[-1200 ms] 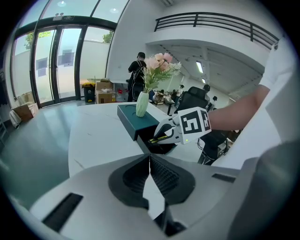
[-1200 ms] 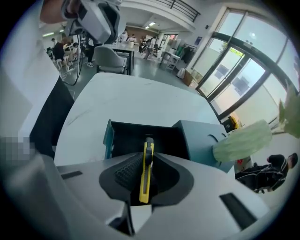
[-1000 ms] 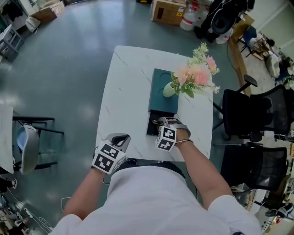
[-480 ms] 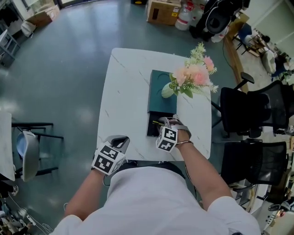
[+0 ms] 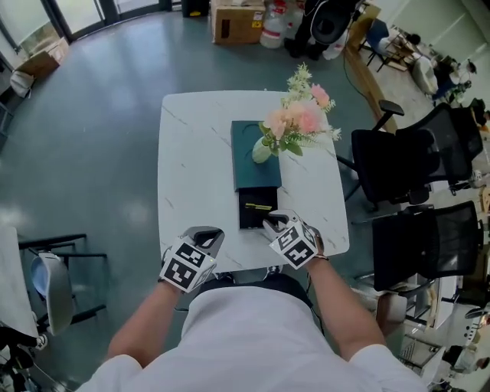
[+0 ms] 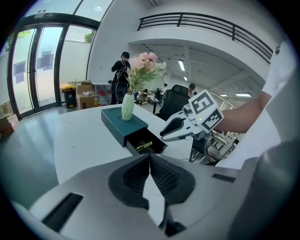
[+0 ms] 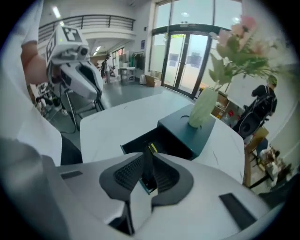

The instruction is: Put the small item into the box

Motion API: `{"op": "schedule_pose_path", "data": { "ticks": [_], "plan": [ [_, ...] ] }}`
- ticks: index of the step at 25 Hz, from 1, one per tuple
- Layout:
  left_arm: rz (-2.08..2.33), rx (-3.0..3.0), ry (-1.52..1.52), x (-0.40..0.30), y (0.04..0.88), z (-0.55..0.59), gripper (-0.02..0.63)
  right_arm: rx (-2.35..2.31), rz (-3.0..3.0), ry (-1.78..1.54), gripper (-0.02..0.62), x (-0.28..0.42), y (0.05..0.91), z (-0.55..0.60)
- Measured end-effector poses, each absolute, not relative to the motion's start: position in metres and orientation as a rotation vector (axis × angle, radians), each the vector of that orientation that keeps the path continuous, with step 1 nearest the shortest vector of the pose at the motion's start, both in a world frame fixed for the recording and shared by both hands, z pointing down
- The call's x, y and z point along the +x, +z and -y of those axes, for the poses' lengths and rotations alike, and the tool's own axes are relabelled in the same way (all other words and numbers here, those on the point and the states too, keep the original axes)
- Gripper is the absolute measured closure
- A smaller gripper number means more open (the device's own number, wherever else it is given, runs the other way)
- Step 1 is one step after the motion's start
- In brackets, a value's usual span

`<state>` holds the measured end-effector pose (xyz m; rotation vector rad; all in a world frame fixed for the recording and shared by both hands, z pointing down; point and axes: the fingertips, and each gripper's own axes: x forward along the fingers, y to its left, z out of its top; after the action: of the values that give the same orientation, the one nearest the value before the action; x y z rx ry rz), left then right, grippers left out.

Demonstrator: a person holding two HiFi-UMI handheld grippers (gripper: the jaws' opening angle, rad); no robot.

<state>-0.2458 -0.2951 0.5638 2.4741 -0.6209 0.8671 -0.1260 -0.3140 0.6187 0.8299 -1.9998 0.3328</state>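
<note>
A dark teal box (image 5: 256,157) lies on the white table (image 5: 191,153), its drawer (image 5: 246,216) pulled out toward me. A small yellow item (image 5: 260,207) lies inside the drawer, also visible as the yellow item (image 6: 144,146) and, past the right jaws, the yellow item (image 7: 152,149). My right gripper (image 5: 269,223) hovers just in front of the drawer; its jaws are closing with a narrow gap and nothing between them. My left gripper (image 5: 208,236) sits at the table's near edge, shut and empty.
A pale vase (image 5: 262,151) of pink flowers (image 5: 300,116) stands on the box's lid. Black office chairs (image 5: 406,161) stand right of the table, another chair (image 5: 53,279) at the left. A cardboard box (image 5: 236,21) and clutter lie on the floor beyond.
My right gripper has drawn back from over the drawer toward the table's near edge, leaving the yellow item in the drawer. The left gripper has stayed put.
</note>
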Motion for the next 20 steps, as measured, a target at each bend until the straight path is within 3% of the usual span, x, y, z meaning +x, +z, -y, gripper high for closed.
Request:
{"op": "schedule_pose_path", "data": {
  "ticks": [8,11,20],
  "plan": [
    [0.657,2.502,0.804,-0.224,0.545,0.284,0.589,1.049,2.241,0.593,0.535,-0.117,0.566,0.282],
    [0.726,2.498,0.757,-0.216,0.532,0.275,0.589,1.110,2.376,0.670,0.569,-0.110,0.539,0.269],
    [0.926,2.418,0.633,-0.180,0.515,0.212,0.589,1.059,2.507,0.585,0.580,-0.068,0.506,0.201]
  ]
}}
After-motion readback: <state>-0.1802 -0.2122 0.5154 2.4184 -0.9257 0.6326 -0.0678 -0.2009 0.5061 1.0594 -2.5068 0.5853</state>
